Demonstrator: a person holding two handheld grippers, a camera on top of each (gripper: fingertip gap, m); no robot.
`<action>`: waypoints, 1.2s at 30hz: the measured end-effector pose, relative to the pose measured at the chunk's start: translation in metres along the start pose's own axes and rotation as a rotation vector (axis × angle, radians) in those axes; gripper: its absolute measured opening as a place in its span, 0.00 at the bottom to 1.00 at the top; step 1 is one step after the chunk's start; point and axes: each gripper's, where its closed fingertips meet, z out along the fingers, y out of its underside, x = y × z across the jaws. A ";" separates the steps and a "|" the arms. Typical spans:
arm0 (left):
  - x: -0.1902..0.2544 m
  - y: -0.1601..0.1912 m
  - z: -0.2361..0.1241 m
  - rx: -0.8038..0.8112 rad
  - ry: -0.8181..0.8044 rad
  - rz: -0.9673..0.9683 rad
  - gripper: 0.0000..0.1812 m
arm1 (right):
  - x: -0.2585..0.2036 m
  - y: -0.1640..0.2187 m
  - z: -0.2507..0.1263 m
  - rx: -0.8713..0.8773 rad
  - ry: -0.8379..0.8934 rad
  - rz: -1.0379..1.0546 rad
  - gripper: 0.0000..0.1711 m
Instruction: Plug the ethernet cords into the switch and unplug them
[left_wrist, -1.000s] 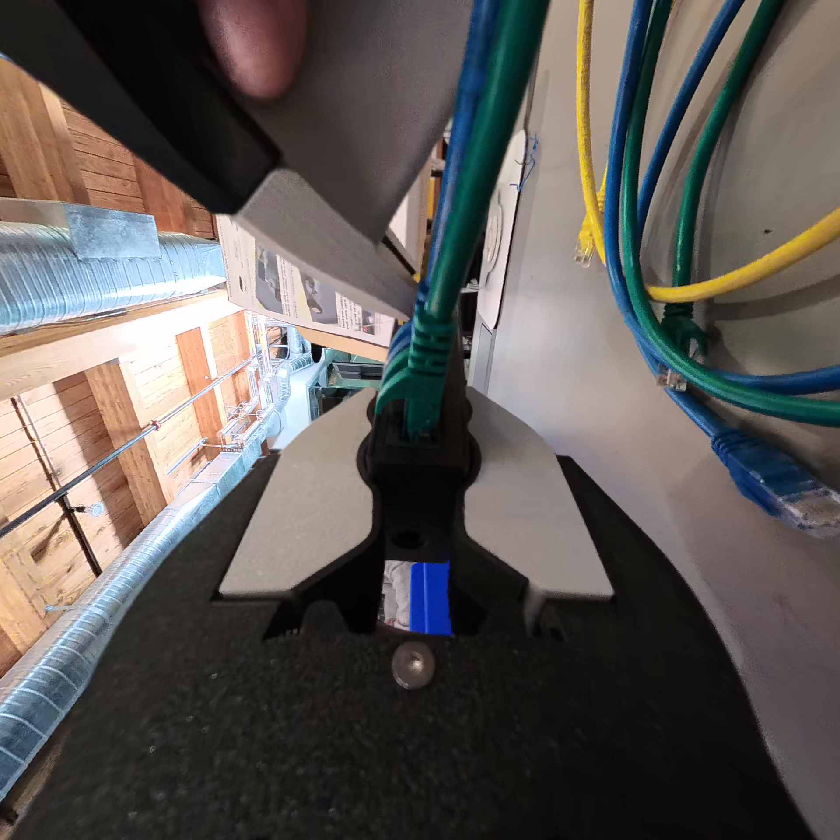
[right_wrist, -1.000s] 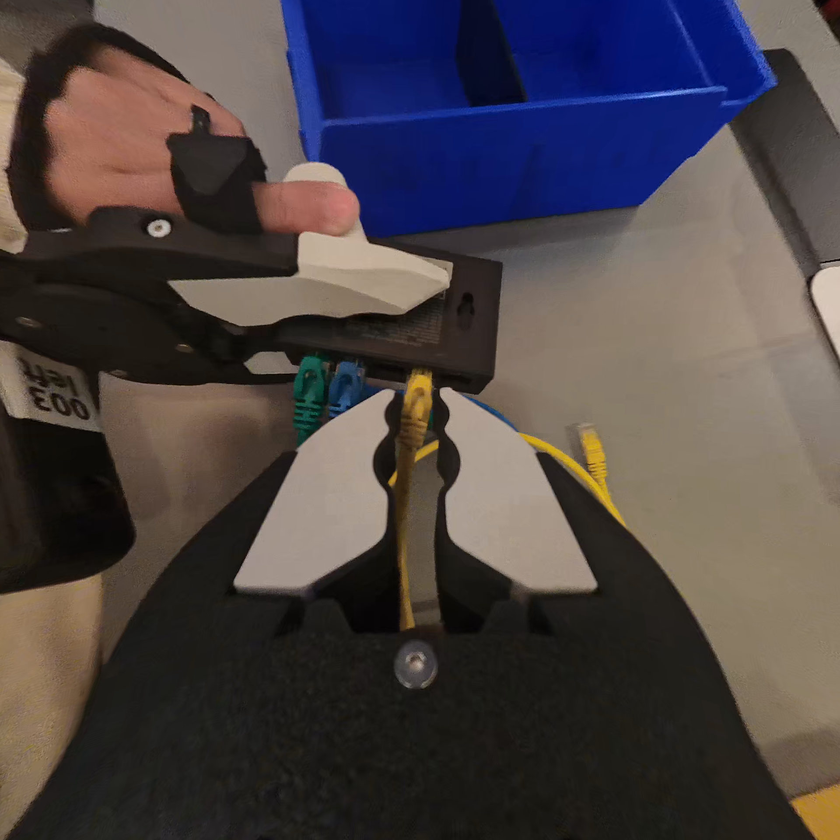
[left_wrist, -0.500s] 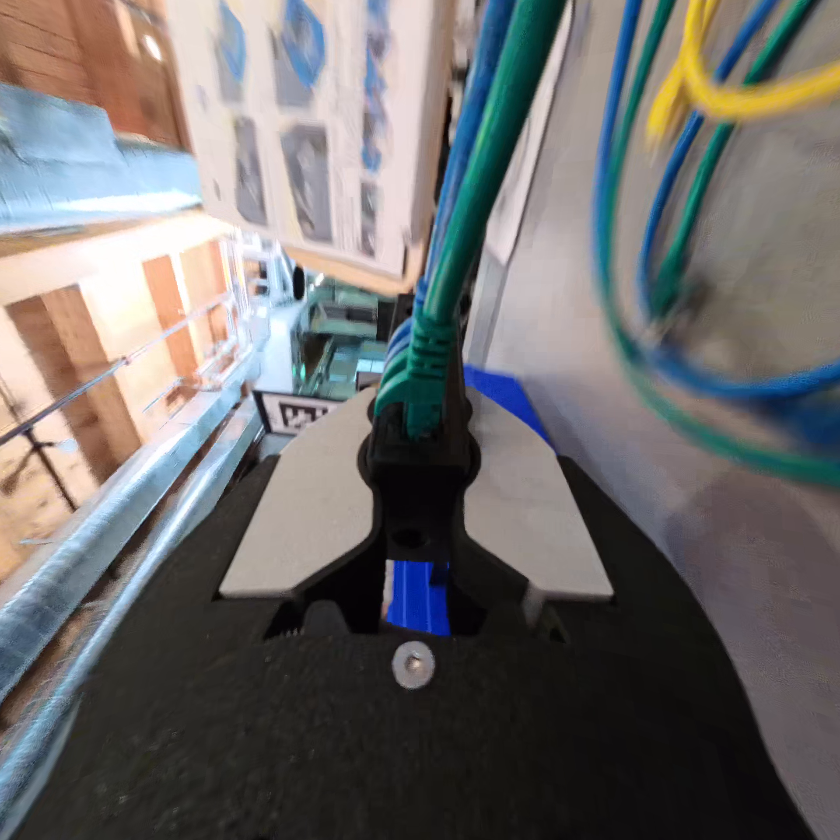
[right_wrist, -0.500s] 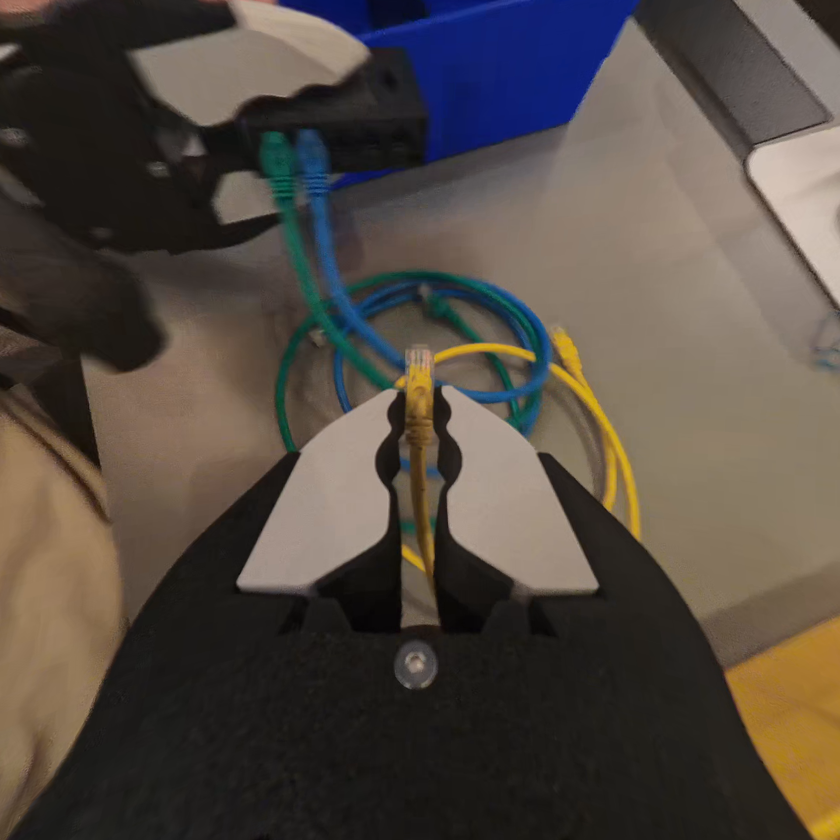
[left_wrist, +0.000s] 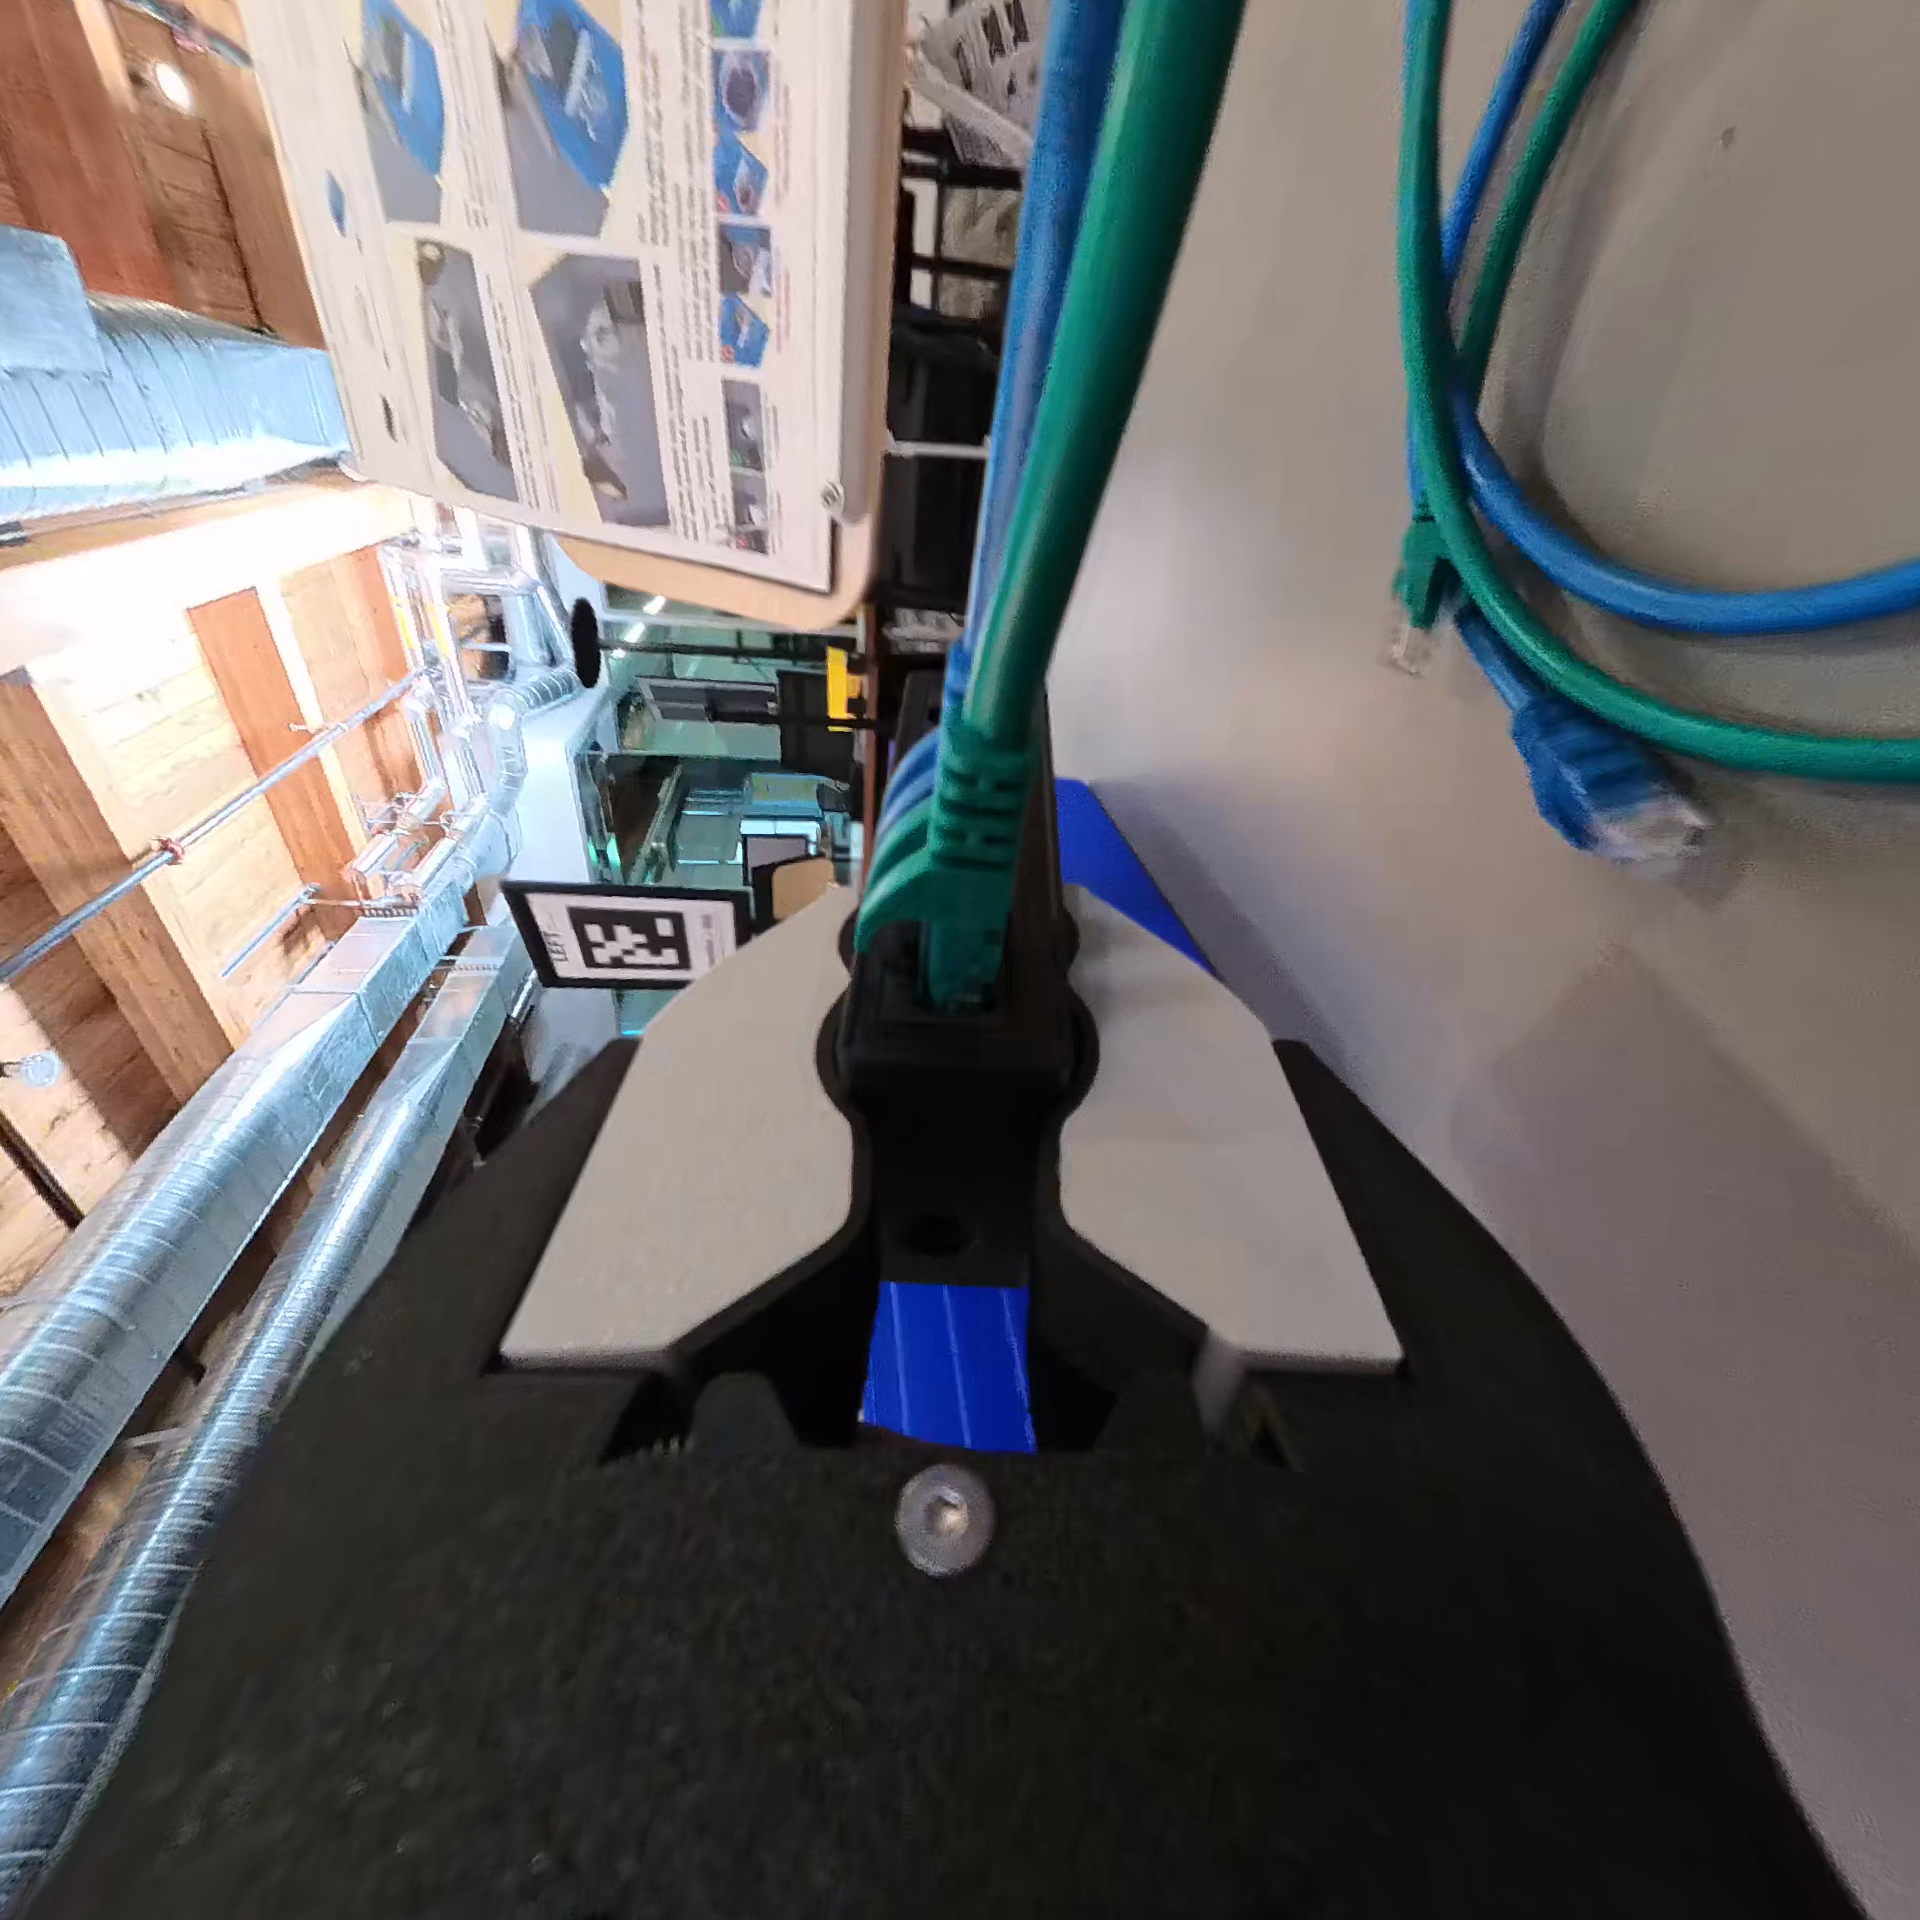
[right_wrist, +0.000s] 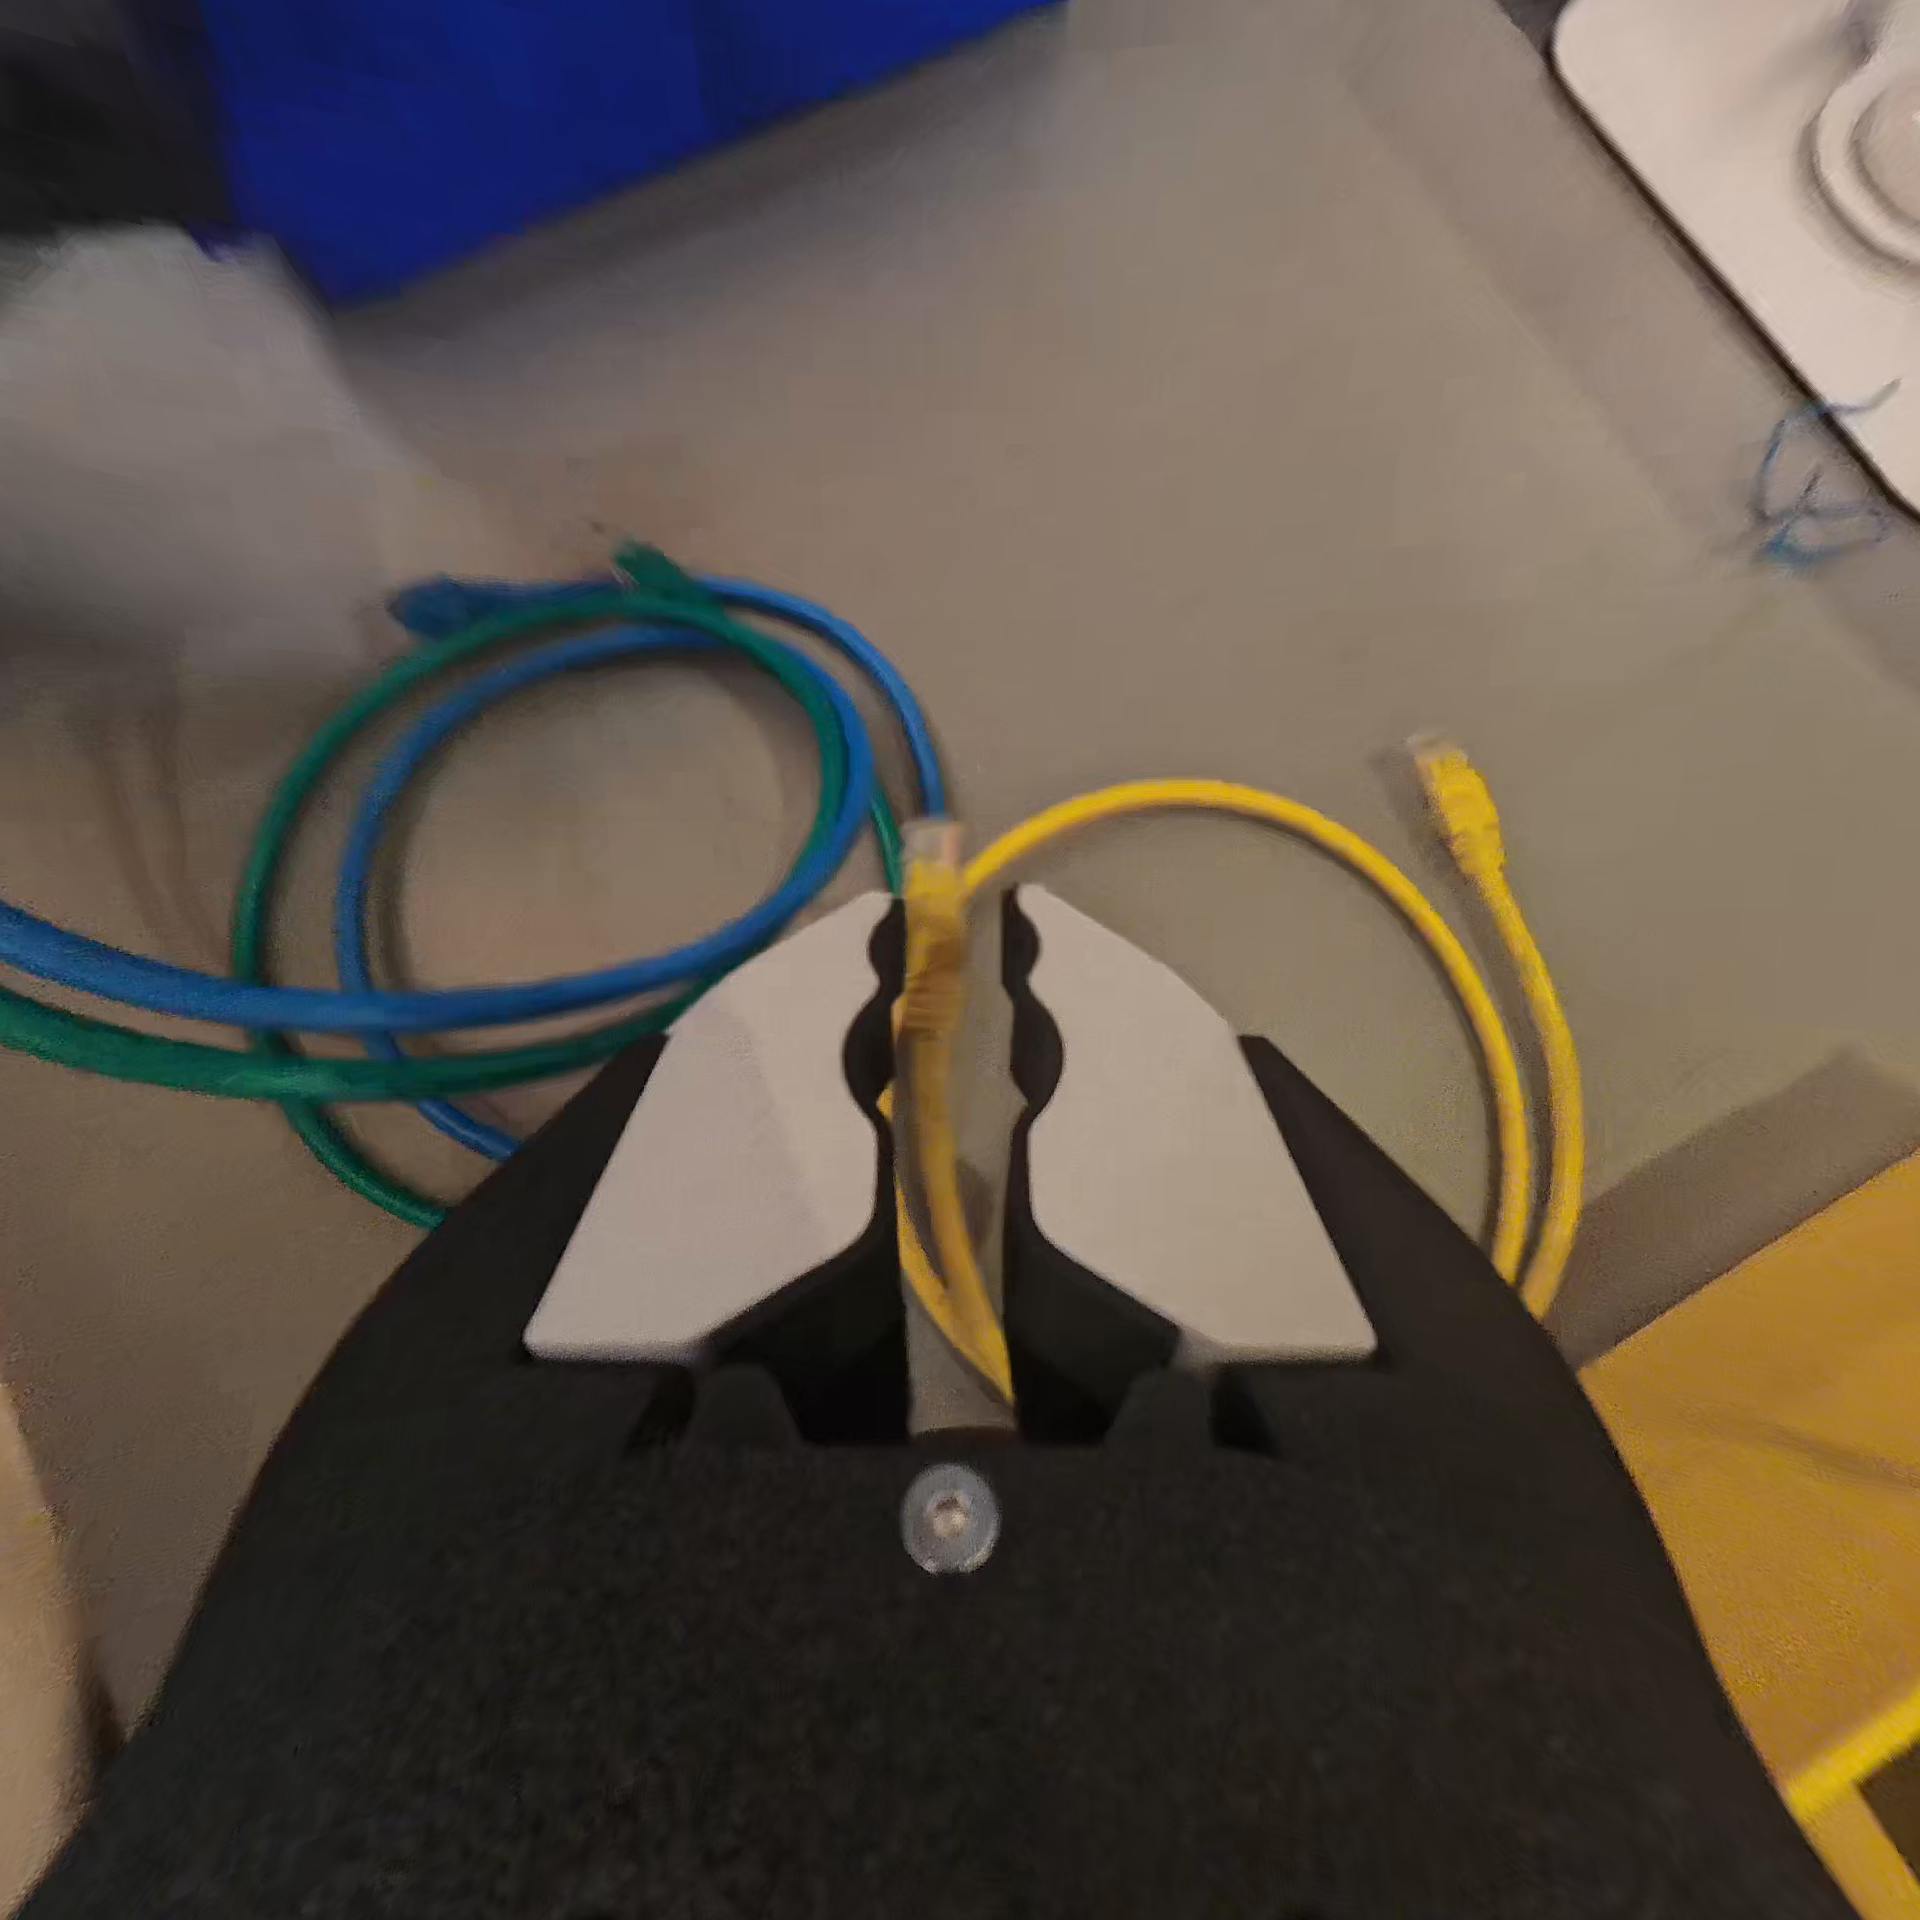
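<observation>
fingers of the left gripper (left_wrist: 961, 1049) are clamped on the black switch (left_wrist: 956, 1122) at frame centre, with a green cord (left_wrist: 1049, 499) and a blue cord (left_wrist: 1023, 416) plugged in and running to the top. the right gripper (right_wrist: 951, 935) stands slightly parted around the yellow cord (right_wrist: 1455, 997); its plug (right_wrist: 932, 883) seems to rest loosely against one finger, though blur hides it. cords are light and floppy, so grip the stiff plug boot.
</observation>
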 end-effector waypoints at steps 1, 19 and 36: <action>0.004 0.006 -0.003 -0.011 0.013 0.004 0.17 | 0.003 0.004 0.000 -0.016 0.049 -0.019 0.14; 0.022 0.031 -0.029 -0.016 0.071 0.022 0.17 | -0.008 0.081 0.020 -0.475 0.172 -0.007 0.05; 0.028 0.025 -0.033 0.007 0.107 0.018 0.17 | -0.013 -0.034 -0.064 -0.080 0.206 -0.092 0.03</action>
